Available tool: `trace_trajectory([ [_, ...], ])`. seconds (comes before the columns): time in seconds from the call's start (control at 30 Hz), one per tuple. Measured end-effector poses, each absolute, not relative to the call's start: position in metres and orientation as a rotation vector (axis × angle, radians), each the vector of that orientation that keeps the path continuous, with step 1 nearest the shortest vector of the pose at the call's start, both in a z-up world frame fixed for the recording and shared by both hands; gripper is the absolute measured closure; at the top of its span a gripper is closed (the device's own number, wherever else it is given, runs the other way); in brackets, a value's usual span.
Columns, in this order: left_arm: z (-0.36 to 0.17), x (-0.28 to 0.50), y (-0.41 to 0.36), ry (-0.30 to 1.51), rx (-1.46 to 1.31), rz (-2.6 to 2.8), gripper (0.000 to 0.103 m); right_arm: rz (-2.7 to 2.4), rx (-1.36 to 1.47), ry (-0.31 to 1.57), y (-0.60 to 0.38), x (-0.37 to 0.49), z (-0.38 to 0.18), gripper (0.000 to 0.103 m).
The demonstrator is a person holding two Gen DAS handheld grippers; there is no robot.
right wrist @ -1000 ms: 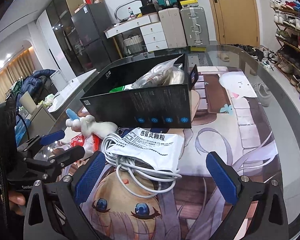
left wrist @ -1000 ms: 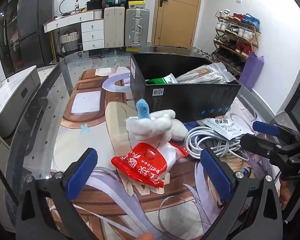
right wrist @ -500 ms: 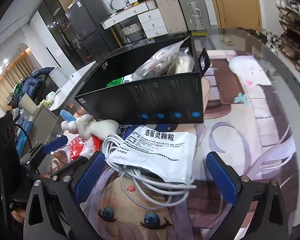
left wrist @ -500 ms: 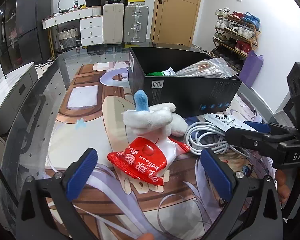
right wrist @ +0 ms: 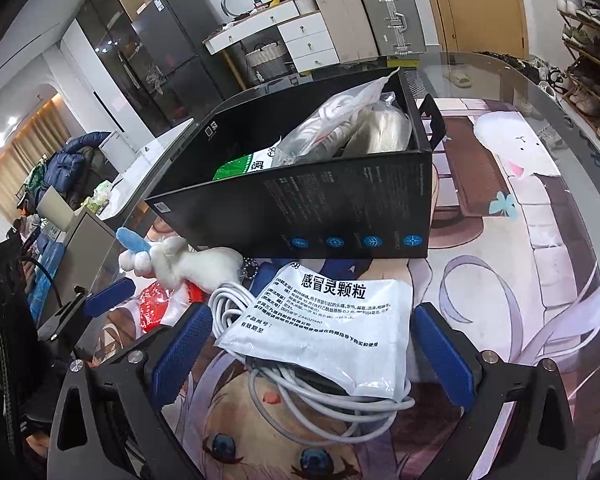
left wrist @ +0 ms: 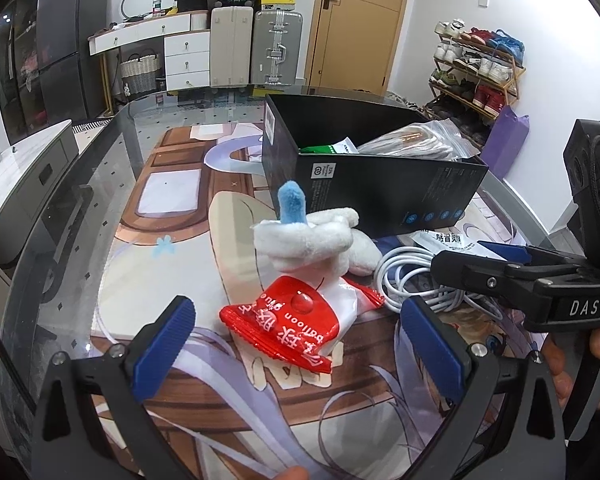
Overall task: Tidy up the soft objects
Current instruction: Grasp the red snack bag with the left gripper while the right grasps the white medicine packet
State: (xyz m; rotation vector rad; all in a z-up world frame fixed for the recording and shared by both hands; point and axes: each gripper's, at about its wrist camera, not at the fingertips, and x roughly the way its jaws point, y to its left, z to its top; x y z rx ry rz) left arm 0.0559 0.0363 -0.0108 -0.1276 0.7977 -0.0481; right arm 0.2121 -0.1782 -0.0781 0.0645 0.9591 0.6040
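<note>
The left gripper [left wrist: 296, 344] is spread wide and holds nothing; one red balloon packet [left wrist: 288, 326] lies on the counter [left wrist: 80, 248] between its blue pads, not touching either. The right gripper [right wrist: 312, 344] is also spread wide and empty, straddling one white medicine sachet [right wrist: 328, 320] that lies on top of one coiled white cable [right wrist: 312, 396]. Just behind the red packet, one white plush toy [left wrist: 312, 240] with a blue tip rests partly on the packet, touching the front wall of one black box [left wrist: 380, 184]. Inside the box sit one clear bag of pale goods [right wrist: 340, 120] and one green-and-white packet [right wrist: 240, 166].
</note>
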Motion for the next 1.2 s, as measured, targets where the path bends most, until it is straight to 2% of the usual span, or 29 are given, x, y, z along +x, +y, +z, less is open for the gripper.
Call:
trace_trajectory([
  [0.2, -0.009, 0.054, 0.037, 0.788, -0.134, -0.050, 0.000, 0.584, 0.038, 0.945, -0.178, 0.211, -0.079, 0.014],
  [0.33, -0.009, 0.052, 0.037, 0.787, -0.137, -0.045, 0.000, 0.596, 0.026, 0.942, -0.181, 0.208, -0.081, 0.028],
  [0.43, -0.009, 0.050, 0.038, 0.787, -0.139, -0.038, 0.000, 0.605, 0.039, 0.936, -0.187, 0.206, -0.081, 0.033],
  [0.6, -0.008, 0.049, 0.036, 0.789, -0.131, -0.036, 0.000, 0.611, 0.038, 0.934, -0.191, 0.203, -0.082, 0.033],
  [0.67, -0.008, 0.049, 0.036, 0.788, -0.131, -0.038, 0.000, 0.610, 0.025, 0.937, -0.192, 0.201, -0.081, 0.030],
  [0.73, -0.008, 0.050, 0.035, 0.790, -0.128, -0.039, 0.000, 0.600, 0.002, 0.932, -0.195, 0.199, -0.081, 0.022],
  [1.1, -0.011, 0.054, 0.037, 0.796, -0.134, -0.045, 0.000, 0.575, -0.059, 0.928, -0.197, 0.207, -0.079, 0.009],
  [1.2, -0.012, 0.054, 0.039, 0.798, -0.140, -0.045, 0.000, 0.578, -0.076, 0.924, -0.192, 0.209, -0.080, 0.009],
])
